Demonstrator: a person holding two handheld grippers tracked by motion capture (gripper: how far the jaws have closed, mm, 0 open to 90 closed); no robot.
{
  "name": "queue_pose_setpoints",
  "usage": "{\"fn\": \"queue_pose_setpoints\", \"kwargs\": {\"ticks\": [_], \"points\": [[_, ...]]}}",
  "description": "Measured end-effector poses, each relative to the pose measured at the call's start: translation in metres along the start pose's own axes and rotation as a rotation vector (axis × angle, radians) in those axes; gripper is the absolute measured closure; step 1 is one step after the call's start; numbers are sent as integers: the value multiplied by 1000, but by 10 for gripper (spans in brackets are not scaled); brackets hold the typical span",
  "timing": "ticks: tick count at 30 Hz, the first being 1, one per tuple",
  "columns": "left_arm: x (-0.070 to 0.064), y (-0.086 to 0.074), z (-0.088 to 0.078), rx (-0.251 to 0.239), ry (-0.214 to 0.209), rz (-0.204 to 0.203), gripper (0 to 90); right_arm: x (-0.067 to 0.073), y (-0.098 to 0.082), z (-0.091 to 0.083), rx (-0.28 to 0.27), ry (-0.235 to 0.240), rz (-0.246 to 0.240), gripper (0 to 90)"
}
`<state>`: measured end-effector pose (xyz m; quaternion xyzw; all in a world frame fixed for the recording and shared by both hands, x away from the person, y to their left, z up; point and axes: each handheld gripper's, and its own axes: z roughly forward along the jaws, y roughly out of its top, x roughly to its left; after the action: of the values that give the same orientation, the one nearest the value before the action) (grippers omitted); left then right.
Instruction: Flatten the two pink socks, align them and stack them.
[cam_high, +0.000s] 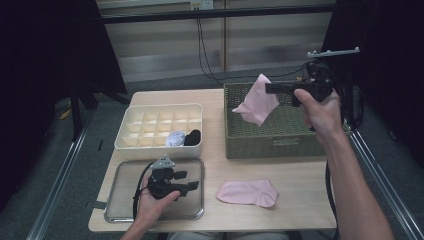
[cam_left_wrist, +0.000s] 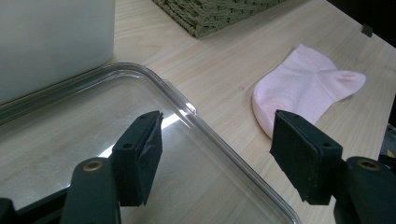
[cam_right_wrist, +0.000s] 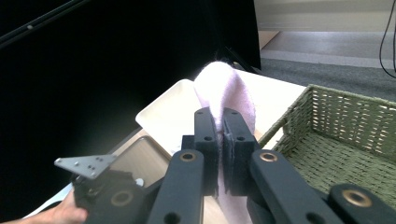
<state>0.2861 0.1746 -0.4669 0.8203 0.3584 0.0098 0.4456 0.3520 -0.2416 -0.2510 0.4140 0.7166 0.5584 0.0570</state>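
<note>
Two pink socks matter here: from the high view, the right gripper (cam_high: 272, 88) holds one pink sock (cam_high: 256, 102) clamped in its jaws, hanging over the green woven basket (cam_high: 280, 137) at the far right, while the second sock (cam_high: 248, 192) lies flat on the table (cam_high: 220, 120), long axis left to right, just right of the left gripper (cam_high: 192, 180). That gripper hovers over the clear tray (cam_high: 115, 212), so the left hand is the nearer. The white divider box (cam_high: 125, 145) holds a pale bundle (cam_high: 175, 138) and a dark one (cam_high: 192, 137) in its near right compartments. In the left gripper view the jaws stand apart and empty, the flat sock (cam_left_wrist: 306, 86) ahead to the right. In the right gripper view the jaws are pressed together on the held sock (cam_right_wrist: 224, 91).
</note>
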Motion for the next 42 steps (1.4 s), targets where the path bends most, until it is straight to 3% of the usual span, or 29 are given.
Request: {"fn": "queue_pose_setpoints", "kwargs": {"ticks": [4,14,16,20,26,28,31,42], "points": [[3,1,-2,-26,20,-19,337,9,-7,-9,-42,8,-6,863],[4,2,-1,-19,12,-13,340,24,-23,-13,-44,38,-19,863],[1,4,0,-19,8,17,406,27,-30,-13,-39,56,-14,863],[-6,13,3,-28,-15,44,425,30,-45,-10,-18,58,-16,863],[-14,22,4,-37,-19,40,468,31,-70,-1,21,77,4,863],[-16,24,3,-43,-33,33,496,30,-79,2,26,95,20,863],[-19,27,1,-56,-59,27,505,35,-89,5,44,80,15,863],[-27,38,6,-62,-83,48,504,40,-136,18,96,112,67,863]]}}
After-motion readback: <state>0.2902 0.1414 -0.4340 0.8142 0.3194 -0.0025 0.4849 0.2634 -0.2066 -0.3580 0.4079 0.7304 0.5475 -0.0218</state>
